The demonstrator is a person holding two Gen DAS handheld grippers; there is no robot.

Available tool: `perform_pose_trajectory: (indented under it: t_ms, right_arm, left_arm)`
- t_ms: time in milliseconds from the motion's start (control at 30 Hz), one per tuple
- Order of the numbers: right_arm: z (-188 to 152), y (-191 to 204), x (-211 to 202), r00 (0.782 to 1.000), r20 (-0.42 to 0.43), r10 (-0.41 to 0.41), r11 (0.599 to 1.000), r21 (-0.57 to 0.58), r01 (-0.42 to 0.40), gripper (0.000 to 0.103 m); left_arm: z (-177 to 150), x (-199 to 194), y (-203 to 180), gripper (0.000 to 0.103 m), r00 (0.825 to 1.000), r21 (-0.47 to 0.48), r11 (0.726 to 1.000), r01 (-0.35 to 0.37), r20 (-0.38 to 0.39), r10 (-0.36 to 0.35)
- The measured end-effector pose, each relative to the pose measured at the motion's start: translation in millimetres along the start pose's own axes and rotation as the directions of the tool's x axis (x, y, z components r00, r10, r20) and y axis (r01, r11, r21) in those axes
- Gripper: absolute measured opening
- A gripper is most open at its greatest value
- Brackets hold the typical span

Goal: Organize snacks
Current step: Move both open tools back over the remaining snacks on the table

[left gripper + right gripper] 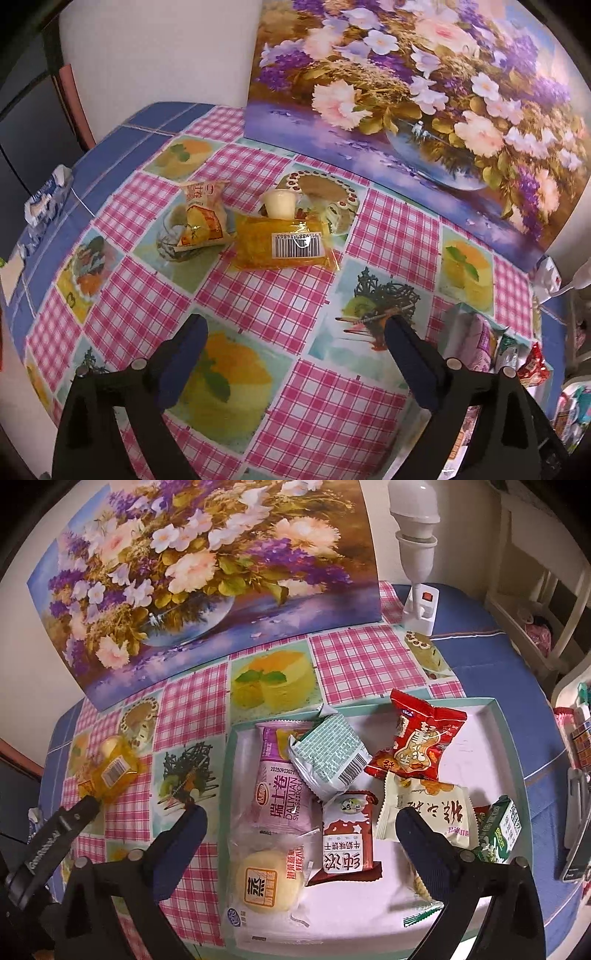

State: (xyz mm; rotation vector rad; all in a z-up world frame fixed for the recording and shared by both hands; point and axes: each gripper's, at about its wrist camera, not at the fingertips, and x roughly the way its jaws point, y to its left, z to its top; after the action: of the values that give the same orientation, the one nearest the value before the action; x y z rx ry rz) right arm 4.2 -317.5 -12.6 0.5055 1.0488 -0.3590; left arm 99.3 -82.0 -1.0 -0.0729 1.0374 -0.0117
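**Both claws wide, snacks half sorted**

My right claw hangs spread wide over the tray, nothing pinched between its fingers. Straight beneath it lie a red-brown biscuit pack and a cream pack, touching. Left of those a pink roll pack sits above a clear-wrapped bun. Further up, a mint-green pack leans across the pink one, and a red pack sits by the tray's far wall. A green pack is wedged at the right edge, partly hidden by my right finger.

My left claw is likewise open and empty, over bare checked cloth on the surface. Ahead of it, well apart, lies an amber jelly bag, barcode up, with a small pudding cup touching its far edge. Just left of the bag an orange packet leans on a crumpled wrapper. Nothing stands between this claw and those three.

A flower painting is propped at the back, a white lamp to its right. At the surface's left edge sits a blue-and-white packet.
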Motion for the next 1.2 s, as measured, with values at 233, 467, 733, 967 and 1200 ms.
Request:
perform_pose_trajectory:
  t_ms: [233,467,733,967,1200]
  right_arm:
    - [-1.8,19.3,-2.5,1.000,0.016,0.022,0.999,-0.031,-0.021,0.103]
    - [-5.7,51.9,-4.0,0.995,0.035,0.095,0.994,-0.054,-0.093,0.103]
    - [-15.7,92.7,3.2,0.989,0.049,0.137,0.984,-0.124,-0.130,0.103]
    - [-20.7,121.3,19.9,0.992,0.043,0.118,0.979,-0.172,-0.109,0.103]
    - [-21.2,143.2,42.4,0.995,0.028,0.098,0.975,-0.201,-0.091,0.103]
  left_arm:
    - [10.3,-7.6,16.4,0.097,0.999,0.005,1.000,0.013,0.034,-0.013]
    - [26.3,-14.0,42.5,0.097,0.998,0.004,1.000,-0.001,0.070,0.001]
    - [42.8,-11.9,71.5,0.097,0.997,-0.013,0.999,0.037,0.069,-0.036]
    - [58.8,-1.0,92.5,0.097,0.997,-0.007,0.999,0.039,0.070,-0.039]
    - [68.2,21.7,105.4,0.097,0.996,-0.014,0.996,0.086,0.039,-0.086]
